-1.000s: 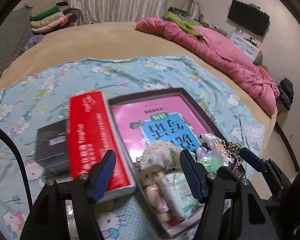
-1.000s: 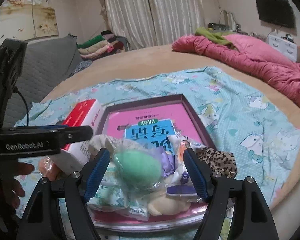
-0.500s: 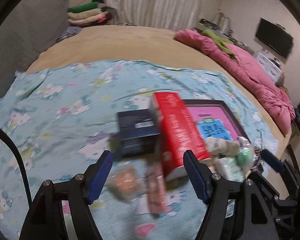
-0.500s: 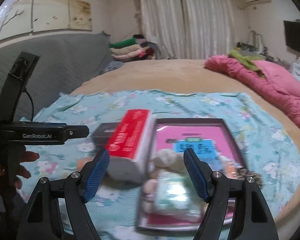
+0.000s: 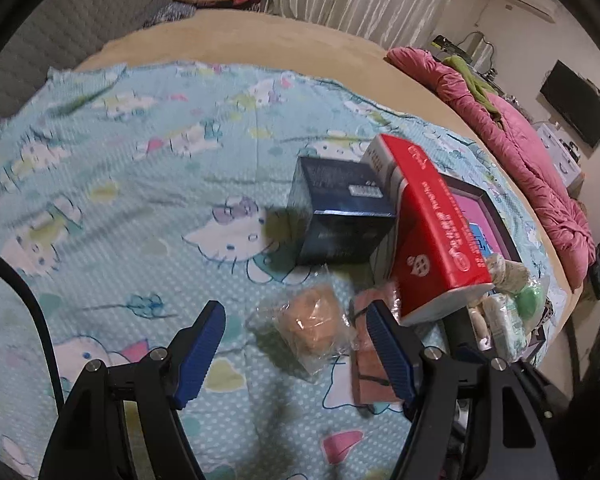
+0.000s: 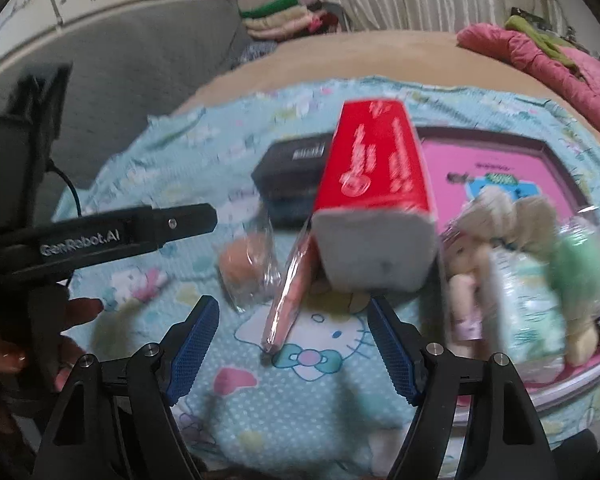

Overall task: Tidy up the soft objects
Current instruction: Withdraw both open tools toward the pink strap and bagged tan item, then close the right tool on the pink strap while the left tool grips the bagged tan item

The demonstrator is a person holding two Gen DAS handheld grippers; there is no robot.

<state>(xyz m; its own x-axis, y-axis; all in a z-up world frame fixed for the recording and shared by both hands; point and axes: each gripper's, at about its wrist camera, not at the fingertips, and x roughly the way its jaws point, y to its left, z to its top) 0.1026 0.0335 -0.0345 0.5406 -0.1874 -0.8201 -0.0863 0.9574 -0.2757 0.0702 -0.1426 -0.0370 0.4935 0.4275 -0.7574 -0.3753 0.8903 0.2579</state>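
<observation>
Nearest in the left wrist view, the left hand-held gripper point(image 5: 296, 344) stands wide open with nothing pinched; the bagged tan sponge point(image 5: 314, 322) lies on the bed's cartoon-cat blanket point(image 5: 120, 200) partly between its blue pads, untouched. The right hand-held gripper point(image 6: 292, 344) is likewise agape and empty, hovering over the blanket just short of the flat pink packet point(image 6: 290, 300), which leans against the red tissue pack point(image 6: 376, 200).

The sponge is probably very light and squashy, and its clear wrapper looks loose and slippery; a pinch across the body rather than the crinkled film edge should hold better. The pink packet seems thin and floppy in slick film; taking it across its width near the middle would likely keep it from drooping or sliding out. The tissue pack is soft-sided yet bulky, wider than an easy bite; its narrow end looks the better grip.

Farther off, the dark blue box point(image 5: 340, 216) sits just beside the tissue pack, rigid by the look of it; beyond, the tray point(image 6: 540, 148) holds a heap of bagged soft things, a pale plush toy point(image 6: 496, 216) and a green sponge point(image 6: 576, 264) among them, blurred here.
</observation>
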